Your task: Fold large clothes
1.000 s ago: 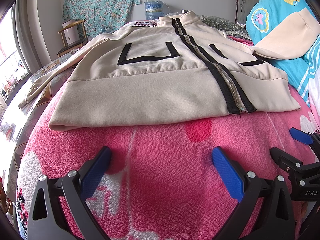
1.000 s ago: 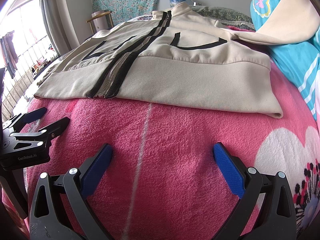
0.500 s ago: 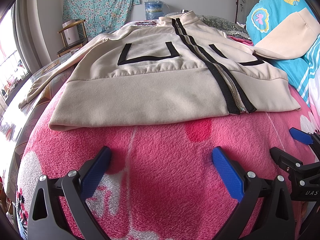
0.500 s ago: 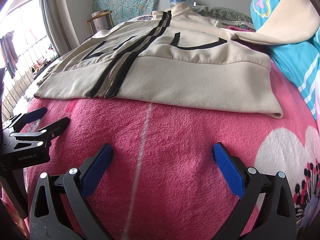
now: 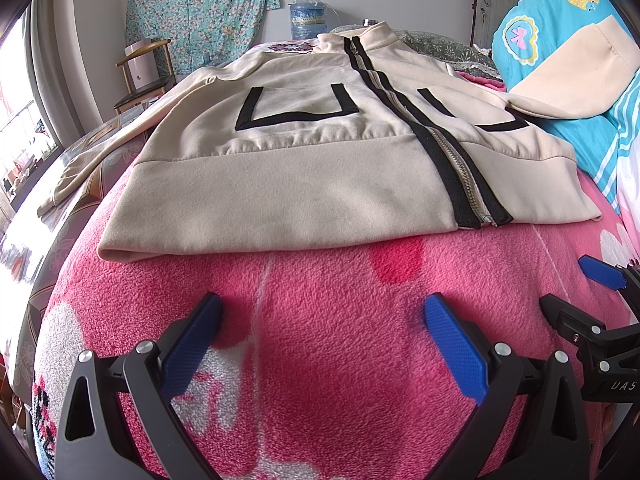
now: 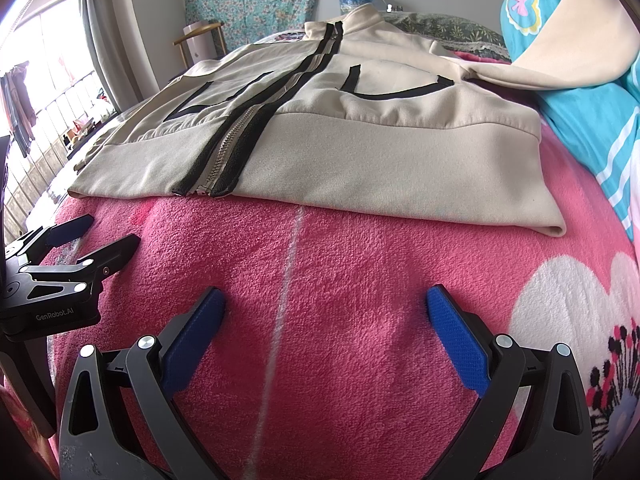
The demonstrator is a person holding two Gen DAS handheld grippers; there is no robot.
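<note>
A beige zip-up jacket [image 5: 304, 168] with black trim lies flat, front up, on a pink fleece blanket [image 5: 320, 320], hem toward me. Its zipper [image 5: 460, 164] is closed. One sleeve trails off to the left [image 5: 92, 152]; the other rests up on a blue pillow [image 5: 576, 76]. My left gripper [image 5: 320, 320] hovers open just short of the hem, nothing between its blue pads. From the right wrist view the same jacket [image 6: 360, 148] lies ahead, and my right gripper [image 6: 324, 320] is also open and empty over the blanket [image 6: 340, 280].
The right gripper [image 5: 600, 304] shows at the right edge of the left view; the left gripper [image 6: 76, 248] shows at the left of the right view. A blue pillow [image 6: 592, 120] lies right, with a chair [image 5: 144, 76], a water jug [image 5: 308, 18] and a hanging floral cloth [image 5: 200, 12] behind.
</note>
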